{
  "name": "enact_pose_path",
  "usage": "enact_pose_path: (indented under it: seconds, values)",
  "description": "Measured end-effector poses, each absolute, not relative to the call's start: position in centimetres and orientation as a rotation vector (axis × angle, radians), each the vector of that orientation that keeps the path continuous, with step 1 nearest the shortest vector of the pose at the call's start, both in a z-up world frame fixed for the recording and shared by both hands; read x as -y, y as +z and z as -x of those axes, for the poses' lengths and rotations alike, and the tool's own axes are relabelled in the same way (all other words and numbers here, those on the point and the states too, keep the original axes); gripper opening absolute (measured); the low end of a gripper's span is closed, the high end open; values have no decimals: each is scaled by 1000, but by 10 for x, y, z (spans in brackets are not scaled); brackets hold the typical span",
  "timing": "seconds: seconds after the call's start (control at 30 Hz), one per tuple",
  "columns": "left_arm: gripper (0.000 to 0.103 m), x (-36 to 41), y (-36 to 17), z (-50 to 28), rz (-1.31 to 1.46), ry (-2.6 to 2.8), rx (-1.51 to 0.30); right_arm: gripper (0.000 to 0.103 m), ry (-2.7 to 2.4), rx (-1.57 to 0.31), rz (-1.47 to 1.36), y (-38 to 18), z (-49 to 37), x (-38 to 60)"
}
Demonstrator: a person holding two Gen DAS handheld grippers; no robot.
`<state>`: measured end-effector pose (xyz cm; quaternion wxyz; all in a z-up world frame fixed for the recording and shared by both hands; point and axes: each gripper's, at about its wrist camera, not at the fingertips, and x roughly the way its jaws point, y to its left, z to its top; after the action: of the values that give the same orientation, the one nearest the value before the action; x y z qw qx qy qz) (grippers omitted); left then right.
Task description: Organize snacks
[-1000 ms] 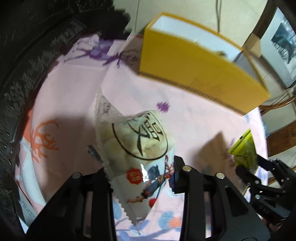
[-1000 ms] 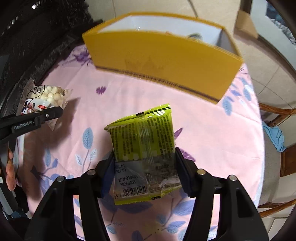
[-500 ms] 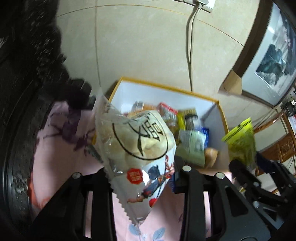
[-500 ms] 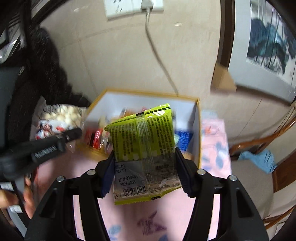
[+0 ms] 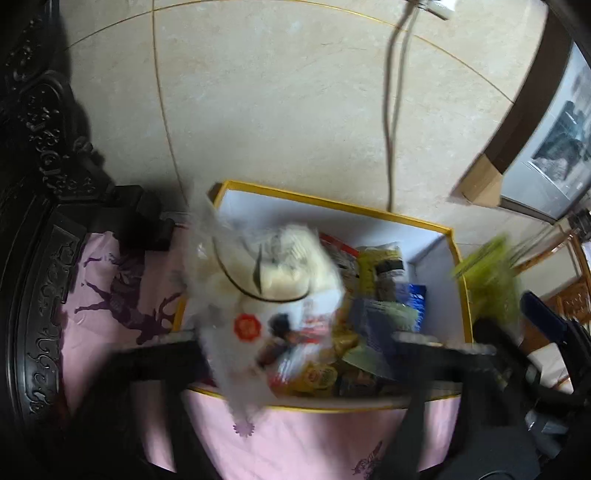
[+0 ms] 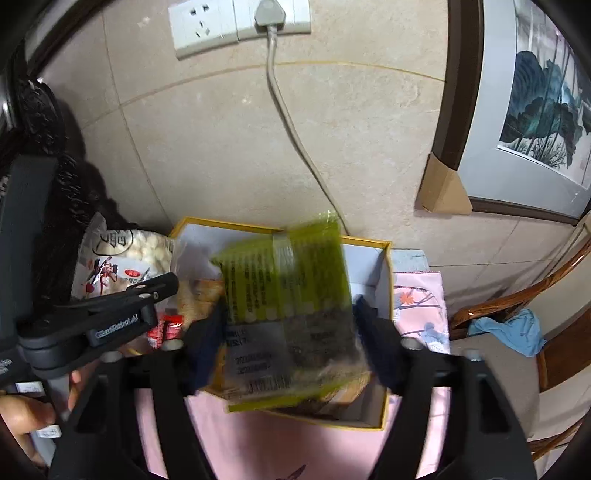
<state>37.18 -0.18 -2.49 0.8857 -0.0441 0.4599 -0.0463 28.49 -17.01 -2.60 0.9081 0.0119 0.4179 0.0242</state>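
Note:
A yellow box (image 5: 373, 212) with a white inside stands on the pink cloth and holds several snack packs; it also shows in the right wrist view (image 6: 386, 280). My left gripper (image 5: 295, 343) is over the box's left part, its jaws spread wide, and the white bag of puffed balls (image 5: 273, 280) is blurred between them. My right gripper (image 6: 291, 332) has its jaws apart too, with the green snack pack (image 6: 288, 291) blurred between them above the box. The green pack also shows at the right of the left wrist view (image 5: 487, 280).
A tiled wall with a socket strip (image 6: 236, 22) and a hanging cord (image 5: 391, 110) rises behind the box. Dark carved furniture (image 5: 33, 221) is at the left. A framed picture (image 6: 535, 103) and a wooden chair (image 6: 524, 314) with blue cloth are at the right.
Both grippers have opened over the box. The white bag and the green pack are blurred and seem to slip from the jaws. The view has tipped down toward the box.

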Motion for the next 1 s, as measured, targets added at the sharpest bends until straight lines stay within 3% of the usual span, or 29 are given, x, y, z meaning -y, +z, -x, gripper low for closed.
enact_pose_path:
  seconds: [0.07, 1.0]
  values:
    - [99, -3, -20, -372, 102, -68, -905, 100, 19, -865, -18, -30, -289, 172]
    - [101, 7, -13, -361, 13, -65, -918, 102, -7, -911, -113, -40, -277, 180]
